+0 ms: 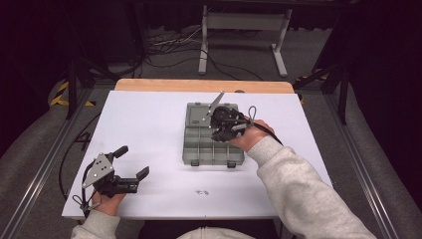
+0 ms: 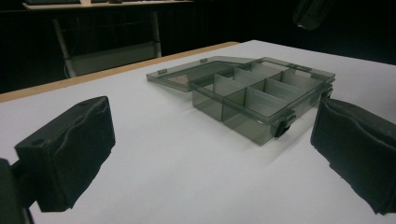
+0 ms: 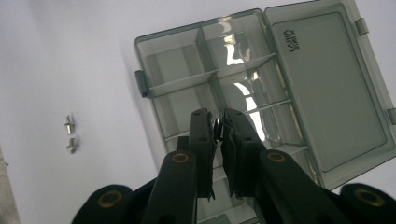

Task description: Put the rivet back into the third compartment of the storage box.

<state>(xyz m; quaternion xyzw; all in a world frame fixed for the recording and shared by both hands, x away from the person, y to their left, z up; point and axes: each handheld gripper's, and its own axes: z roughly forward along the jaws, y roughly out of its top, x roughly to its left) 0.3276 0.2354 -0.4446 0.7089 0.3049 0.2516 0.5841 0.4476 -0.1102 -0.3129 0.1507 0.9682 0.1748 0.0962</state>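
Right gripper over organizer box

Here, open compartment organizer box (image 1: 213,144) mid-table (image 1: 144,119), lid flat behind. Right gripper (image 3: 218,127) above it, jaws pinching small metal pin (image 3: 216,129): light, slippery, hold mid-shaft. Left gripper (image 1: 130,162) spread, empty. Two pins (image 3: 70,134) beside box.

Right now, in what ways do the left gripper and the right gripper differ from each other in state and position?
The left gripper has its jaws wide apart and holds nothing; the right gripper has its jaws nearly closed, pinching a small metal part. The left gripper sits low near the table's front left corner, away from the compartment box; the right gripper hangs above the open box. Both are black, hand-held, and trail a cable.
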